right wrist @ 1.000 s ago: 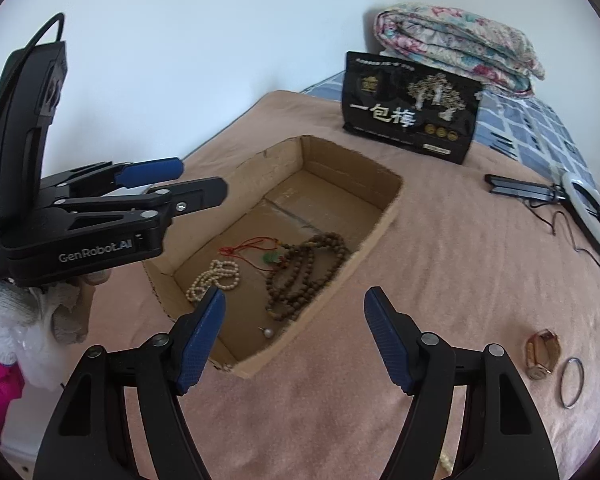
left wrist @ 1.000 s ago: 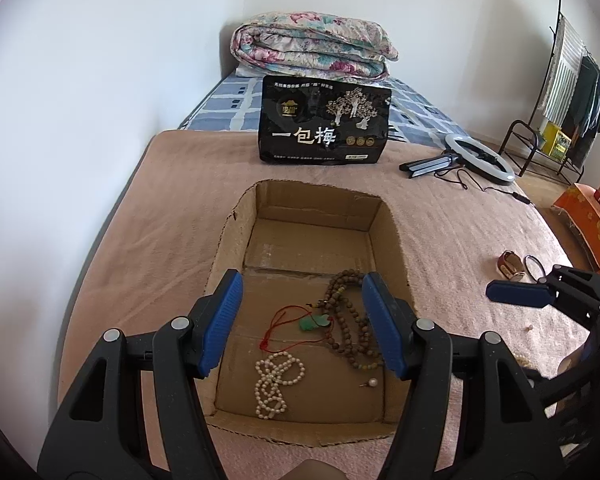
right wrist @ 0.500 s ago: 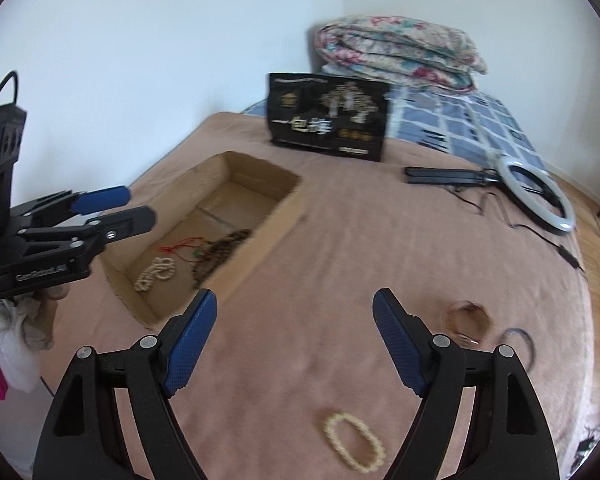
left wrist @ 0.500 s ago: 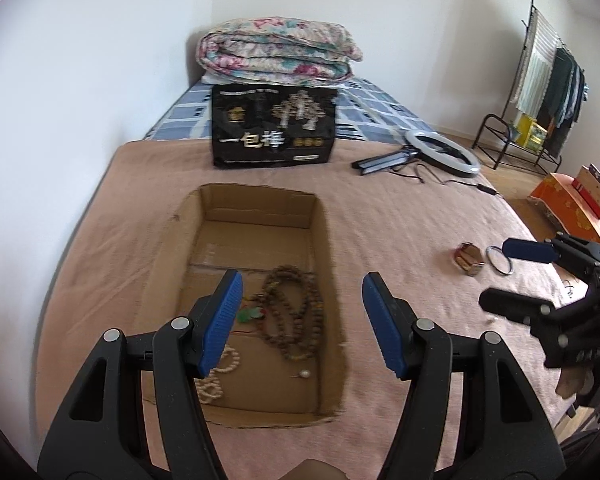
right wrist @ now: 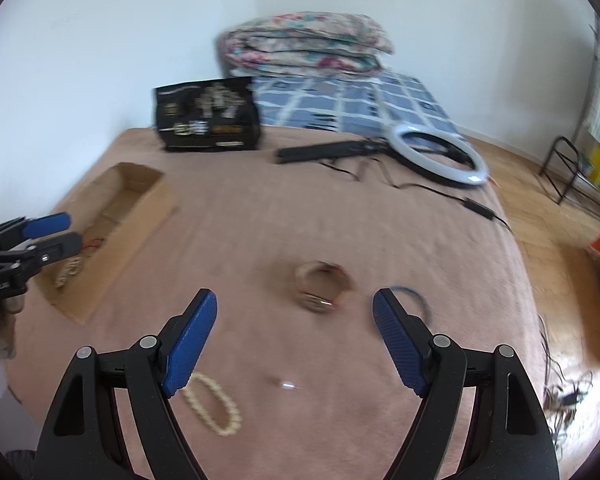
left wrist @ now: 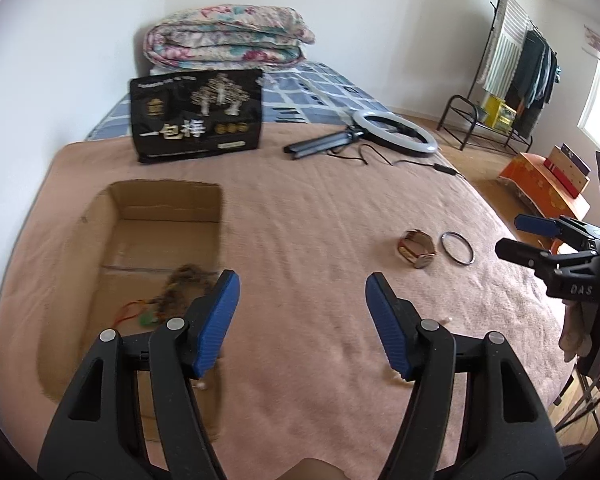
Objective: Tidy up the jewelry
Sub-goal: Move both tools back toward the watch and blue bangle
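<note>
Nearest in the right wrist view, the right gripper (right wrist: pixel 294 340) hangs over a pink blanket (right wrist: pixel 339 220) w/ its blue-padded tongs spread wide and nothing between them; just under its left finger lies a cream bead bracelet (right wrist: pixel 212 404), and a tiny pale bit, maybe an earring, too blurred to tell (right wrist: pixel 287 385), sits btwn the fingers; a little farther ahead, roughly centred in the gap, is a gold watch (right wrist: pixel 321 286), w/ a thin dark bangle (right wrist: pixel 413 300) beside it, partly behind the right finger; the left gripper (left wrist: pixel 301 320) is likewise wide open and empty, hovering above the blanket next to a cardboard box (left wrist: pixel 100 216); inside the box are brown prayer beads (left wrist: pixel 188 276) and a green pendant on red cord (left wrist: pixel 146 316); judged step: right gripper reaching for the watch; to do it well, come down straight so the pads bracket the band, not the face, close gently, and keep clear of the bangle; farther back stand a black printed bag (right wrist: pixel 208 114), a ring light w/ folded stand (right wrist: pixel 435 154), and a folded floral quilt (right wrist: pixel 305 46) against the wall
</note>
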The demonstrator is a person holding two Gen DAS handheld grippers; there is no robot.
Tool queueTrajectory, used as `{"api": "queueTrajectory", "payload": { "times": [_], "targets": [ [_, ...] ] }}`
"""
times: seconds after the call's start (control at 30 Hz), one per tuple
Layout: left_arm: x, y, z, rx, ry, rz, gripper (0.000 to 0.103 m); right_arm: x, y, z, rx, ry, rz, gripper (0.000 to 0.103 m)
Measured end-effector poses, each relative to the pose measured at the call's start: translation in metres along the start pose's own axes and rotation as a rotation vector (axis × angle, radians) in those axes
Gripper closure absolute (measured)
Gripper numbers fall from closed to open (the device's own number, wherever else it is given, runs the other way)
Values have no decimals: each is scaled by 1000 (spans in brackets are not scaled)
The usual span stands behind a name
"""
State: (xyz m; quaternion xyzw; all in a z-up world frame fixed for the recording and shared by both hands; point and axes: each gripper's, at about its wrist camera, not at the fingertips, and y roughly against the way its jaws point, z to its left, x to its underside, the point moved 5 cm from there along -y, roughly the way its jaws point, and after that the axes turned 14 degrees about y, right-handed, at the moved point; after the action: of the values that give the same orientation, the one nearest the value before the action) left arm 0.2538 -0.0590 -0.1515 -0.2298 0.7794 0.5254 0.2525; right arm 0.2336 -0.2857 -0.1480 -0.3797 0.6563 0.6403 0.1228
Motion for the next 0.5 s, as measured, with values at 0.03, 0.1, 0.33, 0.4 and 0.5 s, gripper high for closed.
{"api": "queueTrajectory", "payload": {
  "times": [0.03,0.1,0.33,0.4,0.5],
  "targets": [
    [1,-4,-5,4,-4,7,36,4,-1,-8,9,-12,6,23],
    [3,-13,-14,9,-13,18,35,12,-2,-23,27,-38,16,23],
    [6,-45,-47,43,-27,61,35,39,-13,-74,71,-115,58,23],
    [7,-55,-57,50,-30,72,35,46,-19,-87,76,-139,72,23],
    [8,-71,-70,61,-32,91,36,55,-27,-102,80,-167,90,23]
  ]
}}
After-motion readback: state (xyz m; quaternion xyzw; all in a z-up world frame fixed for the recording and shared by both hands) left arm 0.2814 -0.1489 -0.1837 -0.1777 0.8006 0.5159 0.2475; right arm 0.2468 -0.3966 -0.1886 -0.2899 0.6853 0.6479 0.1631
